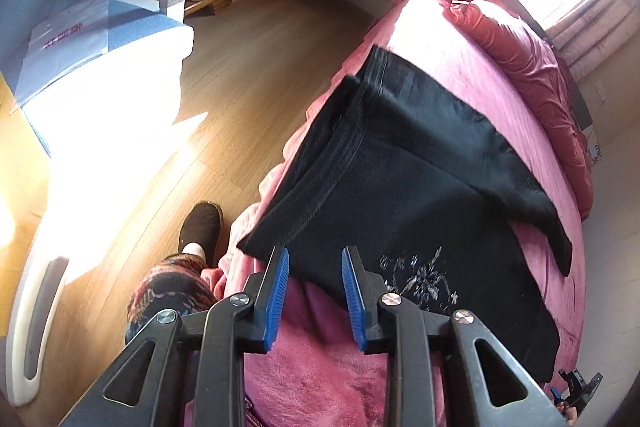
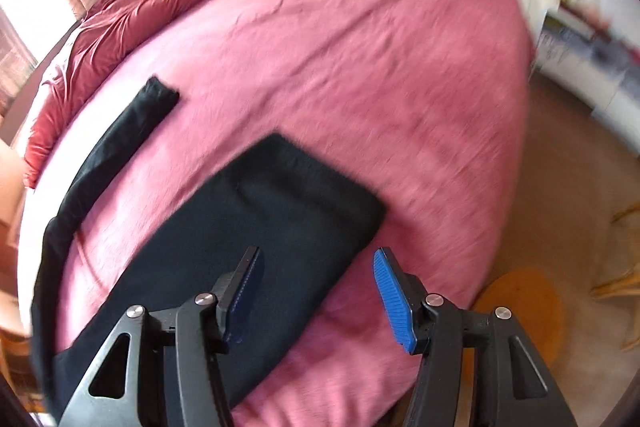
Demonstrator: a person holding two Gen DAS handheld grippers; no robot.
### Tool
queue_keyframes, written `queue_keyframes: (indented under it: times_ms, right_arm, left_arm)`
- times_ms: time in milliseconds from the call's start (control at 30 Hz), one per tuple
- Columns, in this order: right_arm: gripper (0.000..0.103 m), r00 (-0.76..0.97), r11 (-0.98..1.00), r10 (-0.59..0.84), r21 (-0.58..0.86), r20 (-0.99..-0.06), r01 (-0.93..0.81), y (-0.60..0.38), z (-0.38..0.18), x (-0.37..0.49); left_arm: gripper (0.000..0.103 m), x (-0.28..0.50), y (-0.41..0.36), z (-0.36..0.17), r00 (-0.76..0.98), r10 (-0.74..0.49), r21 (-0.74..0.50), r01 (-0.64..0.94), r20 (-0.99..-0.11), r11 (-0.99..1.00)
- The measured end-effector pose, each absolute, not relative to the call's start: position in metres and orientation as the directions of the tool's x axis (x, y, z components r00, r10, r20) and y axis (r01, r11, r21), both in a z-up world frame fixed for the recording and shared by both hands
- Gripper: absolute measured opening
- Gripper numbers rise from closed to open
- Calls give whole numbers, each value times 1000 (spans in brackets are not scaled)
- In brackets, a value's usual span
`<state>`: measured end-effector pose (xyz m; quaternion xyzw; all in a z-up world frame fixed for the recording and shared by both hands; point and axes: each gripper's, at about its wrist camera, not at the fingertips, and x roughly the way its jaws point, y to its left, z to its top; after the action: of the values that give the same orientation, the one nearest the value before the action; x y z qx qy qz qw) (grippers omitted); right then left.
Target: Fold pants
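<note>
Your bed [image 2: 360, 39], under its pink fleece cover, fills most of both views, with a crumpled red quilt [image 2: 100, 27] bunched along its far side. The black pants [image 1: 400, 167] lie flat on the cover near the bed's edge — part folded over, one leg [image 2: 132, 119] trailing off toward the quilt, a pale floral embroidery [image 1: 424, 279] showing on the fabric. Your left claw [image 1: 316, 291] hovers above the pants' near edge, blue pads parted, nothing between them. Your right claw [image 2: 316, 291] hangs over the folded end — open wider, empty too. Your slipper [image 1: 200, 227] rests on the wooden floor [image 1: 248, 67].
</note>
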<state>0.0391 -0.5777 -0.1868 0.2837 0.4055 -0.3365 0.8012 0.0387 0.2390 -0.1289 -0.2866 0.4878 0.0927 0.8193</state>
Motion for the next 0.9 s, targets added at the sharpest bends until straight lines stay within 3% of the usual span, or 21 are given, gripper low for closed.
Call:
queue_keyframes:
  times_ms: [133, 300, 567, 667, 733, 900]
  right_arm:
    - [63, 513, 688, -315, 180, -798, 703, -551, -159, 53]
    - [65, 572, 828, -147, 216, -807, 518, -492, -159, 98]
    - [65, 515, 933, 103, 262, -851, 247, -380, -192, 154]
    - [65, 482, 936, 148, 280, -863, 214, -361, -203, 166]
    - [65, 461, 935, 162, 285, -873, 212, -352, -211, 170]
    - [65, 414, 929, 161, 280, -896, 244, -344, -227, 179]
  left_arm:
    - [28, 72, 249, -114, 549, -149, -419, -407, -822, 811]
    - [29, 139, 248, -115, 549, -219, -473, -378, -807, 795]
    - [35, 250, 255, -130, 528, -260, -509, -404, -808, 760]
    - [41, 287, 260, -140, 506, -266, -504, -419, -820, 755]
    - [50, 310, 266, -149, 496, -262, -501, -442, -828, 744]
    - [57, 358, 283, -179, 482, -287, -530, -506, -828, 681]
